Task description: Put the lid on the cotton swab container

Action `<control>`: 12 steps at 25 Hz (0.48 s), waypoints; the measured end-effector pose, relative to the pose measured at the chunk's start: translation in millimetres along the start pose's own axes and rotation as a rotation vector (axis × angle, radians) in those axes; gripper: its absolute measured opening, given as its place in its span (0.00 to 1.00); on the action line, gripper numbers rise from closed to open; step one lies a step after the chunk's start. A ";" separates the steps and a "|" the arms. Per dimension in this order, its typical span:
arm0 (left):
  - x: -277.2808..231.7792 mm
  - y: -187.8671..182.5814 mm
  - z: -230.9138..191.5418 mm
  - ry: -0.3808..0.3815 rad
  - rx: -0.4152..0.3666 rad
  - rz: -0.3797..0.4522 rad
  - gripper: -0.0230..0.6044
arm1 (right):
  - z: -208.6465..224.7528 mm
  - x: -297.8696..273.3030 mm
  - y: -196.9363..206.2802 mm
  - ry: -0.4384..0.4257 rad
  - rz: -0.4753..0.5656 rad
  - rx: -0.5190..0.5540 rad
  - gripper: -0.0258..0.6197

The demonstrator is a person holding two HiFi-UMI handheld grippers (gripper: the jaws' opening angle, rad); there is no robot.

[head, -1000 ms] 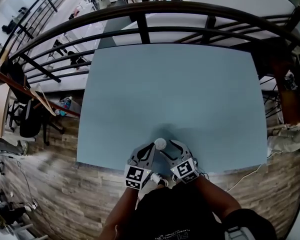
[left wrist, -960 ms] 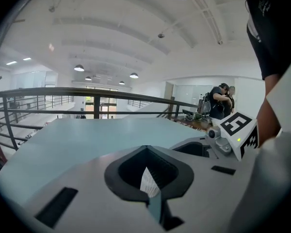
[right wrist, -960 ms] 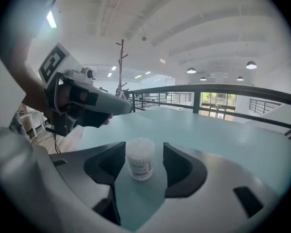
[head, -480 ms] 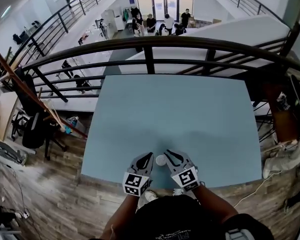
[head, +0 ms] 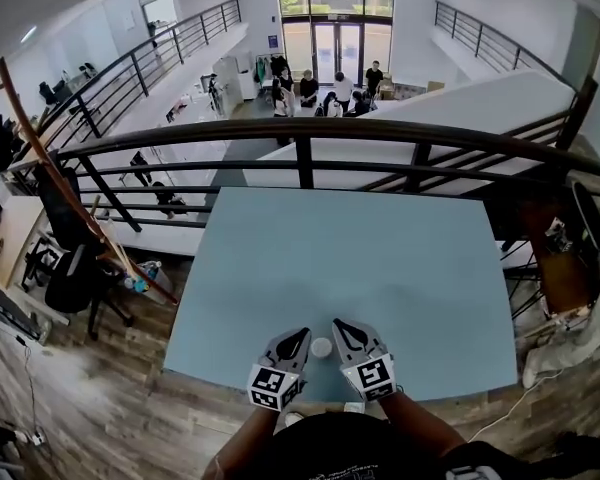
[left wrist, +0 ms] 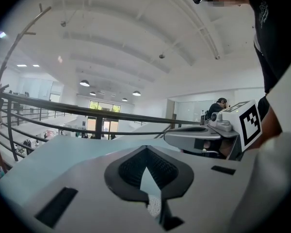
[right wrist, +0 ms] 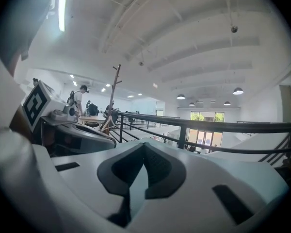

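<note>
Near the bottom centre of the head view, the cotton swab container [head: 322, 347] stands on the pale blue desk [head: 360, 248], close to its front edge. It shows only a small, round white top. What is inside it, and whether that top is the lid, is too small to tell.

The left gripper [head: 302, 334] is just to its left and the right gripper [head: 338, 324] just to its right, both pointing up the frame. Neither one grasps the container.

Seen from its own camera, the left gripper [left wrist: 146, 148] has its jaws clenched, tips meeting, with only the desk visible through the gap behind the pads. The right gripper [right wrist: 144, 144] has just been closing and its jaws are now pressed together with nothing between them. A dark railing [head: 300, 133] runs past the far edge of the desk.
</note>
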State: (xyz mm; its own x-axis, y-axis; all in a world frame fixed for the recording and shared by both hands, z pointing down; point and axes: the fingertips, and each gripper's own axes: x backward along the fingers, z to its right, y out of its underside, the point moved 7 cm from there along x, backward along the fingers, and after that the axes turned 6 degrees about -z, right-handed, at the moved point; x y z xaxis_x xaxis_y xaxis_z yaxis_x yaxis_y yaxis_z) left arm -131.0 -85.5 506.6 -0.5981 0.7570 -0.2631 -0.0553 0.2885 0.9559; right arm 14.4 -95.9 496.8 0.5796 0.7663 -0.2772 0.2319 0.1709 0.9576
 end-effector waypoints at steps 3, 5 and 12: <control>0.0 -3.9 1.9 0.001 -0.005 0.013 0.05 | 1.8 2.8 -11.8 0.012 0.038 -0.028 0.07; 1.4 -5.6 2.7 0.001 -0.005 0.017 0.05 | 1.5 3.6 -15.6 0.015 0.058 -0.048 0.07; 6.2 -11.5 7.1 0.009 0.010 0.005 0.05 | -2.5 8.4 -22.6 0.024 0.084 -0.034 0.07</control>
State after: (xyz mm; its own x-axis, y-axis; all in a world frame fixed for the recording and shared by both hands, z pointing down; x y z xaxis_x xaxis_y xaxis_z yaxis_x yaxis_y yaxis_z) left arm -128.3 -80.0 493.0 -0.6058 0.7529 -0.2572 -0.0444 0.2908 0.9557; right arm 12.1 -91.8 473.1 0.5771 0.7932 -0.1942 0.1561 0.1263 0.9796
